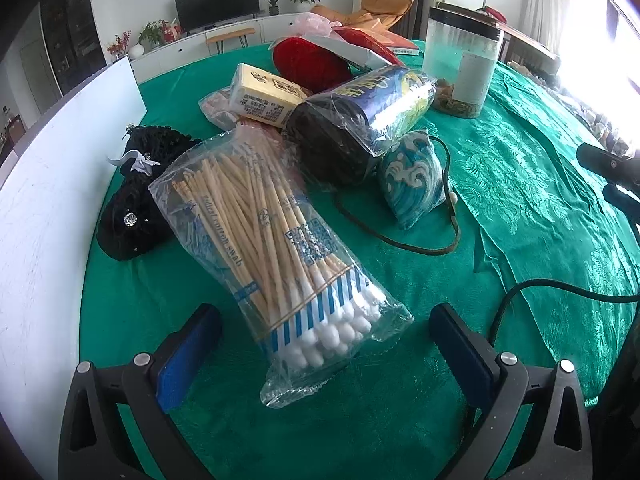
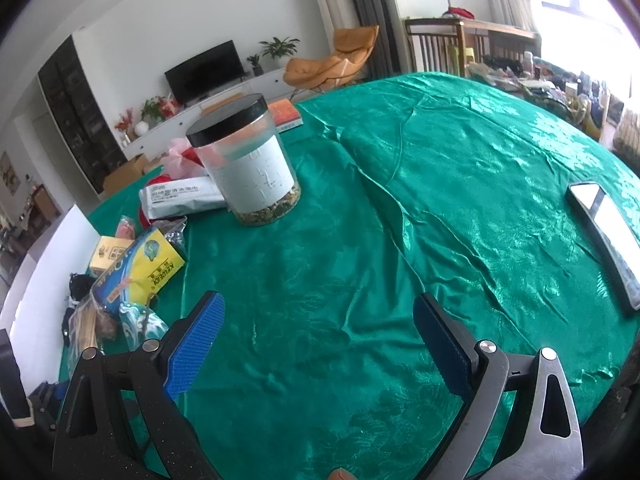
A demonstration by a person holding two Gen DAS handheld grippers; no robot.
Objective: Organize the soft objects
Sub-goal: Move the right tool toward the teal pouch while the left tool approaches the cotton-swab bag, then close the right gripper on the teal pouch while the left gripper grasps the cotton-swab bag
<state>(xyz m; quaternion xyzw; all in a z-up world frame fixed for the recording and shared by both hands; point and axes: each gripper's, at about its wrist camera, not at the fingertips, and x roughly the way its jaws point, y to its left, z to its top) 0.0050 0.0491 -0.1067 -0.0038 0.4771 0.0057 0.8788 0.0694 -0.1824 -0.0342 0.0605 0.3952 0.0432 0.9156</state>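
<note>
A clear bag of cotton swabs [image 1: 280,240] lies on the green tablecloth [image 1: 520,184], its near end between the fingers of my open left gripper [image 1: 324,344]. Behind it lie a blue wave-patterned pouch [image 1: 412,180] with a cord, a plastic-wrapped dark roll [image 1: 356,124], a yellow tissue pack [image 1: 264,94], a red yarn ball [image 1: 308,64] and a black lace item [image 1: 136,196]. My right gripper [image 2: 320,344] is open and empty over bare cloth [image 2: 440,200]. The pile also shows at its left, with the pouch [image 2: 140,326].
A clear jar with a black lid [image 1: 460,64] stands at the back, also in the right wrist view [image 2: 248,164]. A white board [image 1: 44,208] stands along the table's left. A phone [image 2: 608,236] lies at the right. A black cable [image 1: 560,292] crosses the cloth.
</note>
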